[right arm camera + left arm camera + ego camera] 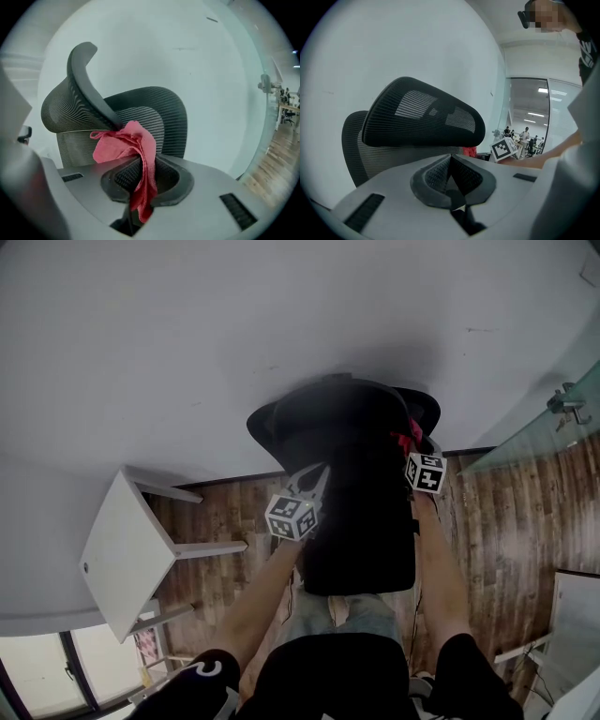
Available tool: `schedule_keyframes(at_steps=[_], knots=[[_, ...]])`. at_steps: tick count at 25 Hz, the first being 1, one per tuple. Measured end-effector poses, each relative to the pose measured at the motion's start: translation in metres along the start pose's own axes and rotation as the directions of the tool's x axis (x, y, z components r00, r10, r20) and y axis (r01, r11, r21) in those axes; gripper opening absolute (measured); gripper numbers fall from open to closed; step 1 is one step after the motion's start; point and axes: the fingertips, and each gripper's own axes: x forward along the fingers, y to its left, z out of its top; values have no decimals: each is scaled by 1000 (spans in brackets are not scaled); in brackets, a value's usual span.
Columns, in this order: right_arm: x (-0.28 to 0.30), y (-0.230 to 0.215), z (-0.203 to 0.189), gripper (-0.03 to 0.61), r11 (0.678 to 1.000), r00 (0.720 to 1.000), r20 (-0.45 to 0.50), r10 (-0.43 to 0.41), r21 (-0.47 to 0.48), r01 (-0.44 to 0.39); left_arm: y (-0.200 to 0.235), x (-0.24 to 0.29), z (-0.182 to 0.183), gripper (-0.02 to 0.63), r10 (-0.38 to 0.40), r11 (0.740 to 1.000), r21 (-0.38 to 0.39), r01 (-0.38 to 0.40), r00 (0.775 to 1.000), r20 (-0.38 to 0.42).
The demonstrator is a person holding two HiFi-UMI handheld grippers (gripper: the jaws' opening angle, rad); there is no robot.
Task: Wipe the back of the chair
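Nearest us, our right gripper [140, 180] pinches a red cloth [124, 143], while our left gripper [451, 180] is pressed together on nothing. Straight ahead of the right jaws, just beyond the cloth, the black mesh chair back [159, 110] rises upright.

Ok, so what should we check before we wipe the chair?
1. The cloth is held in the right claw: ok, the jaws clamp it.
2. Enough cloth sticks out to wipe with: ok, a bunch pokes past the jaws.
3. The cloth touches the chair back: cannot tell, it sits right by the headrest.
4. The left claw is clear of the cloth: ok, shut and empty.
5. The left claw steadies the chair: cannot tell.
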Motion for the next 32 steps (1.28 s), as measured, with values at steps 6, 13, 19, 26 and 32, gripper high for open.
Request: schedule_keyframes(at_steps=[6,13,19,26,32], knots=[[-13,-40,-1,72,998,999,-2,-53,32,53,-16,13,2,24,-10,1000,6,10,1000,-4],[-32,-67,-7,71,990,991,-7,-133,40,134,-26,20,5,24,-38,999,-3,38,999,2],[-43,-30,-23,71,995,995,-9,-97,24,97,-12,2,-3,24,-23,999,-23,24,1000,13],[-29,81,-49,72,1000,999,-39,15,-24,-16,41,-50,-32,25,40,997,-62,-40,999,-5],[-13,200,-68,72,988,989,-66,130,-74,-134,100,-112,-50,25,92,992,-91,-92,996,-4]])
